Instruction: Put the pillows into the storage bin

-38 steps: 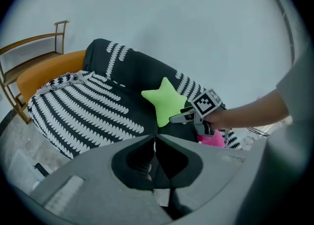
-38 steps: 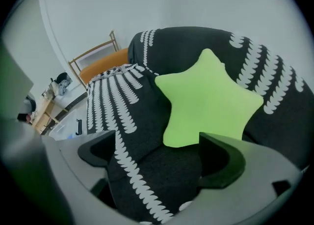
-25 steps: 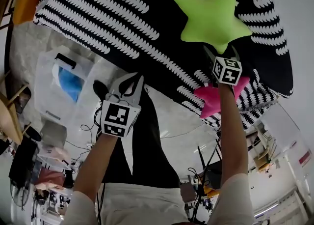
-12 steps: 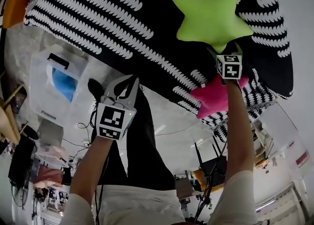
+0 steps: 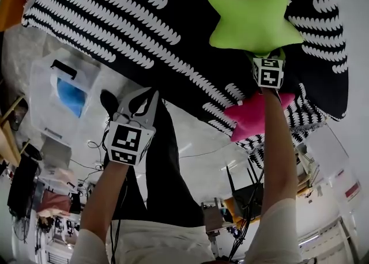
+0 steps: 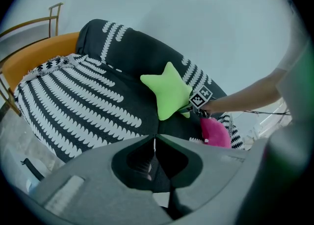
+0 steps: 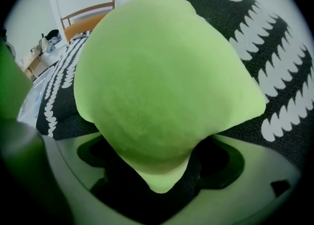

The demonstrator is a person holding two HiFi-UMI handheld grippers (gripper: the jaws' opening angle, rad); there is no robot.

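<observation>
Green star pillow (image 5: 251, 12): pinched by one point in right hand-held gripper (image 5: 266, 55), over patterned cover (image 5: 144, 15). Pink pillow (image 5: 253, 116): lying on cover, ungripped. Left hand-held gripper (image 5: 141, 98): pressed together, empty. Storage bin (image 5: 46, 107): well apart. Judged early; neither pillow binned yet.

No words, brands or numbers can be read anywhere; only black-and-white square markers show, on the cubes of the left tongs (image 5: 147, 94) and right tongs (image 5: 266, 57)

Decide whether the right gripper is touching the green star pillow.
Touching. The right gripper view shows the right gripper pinching one point of the green star pillow.
</observation>
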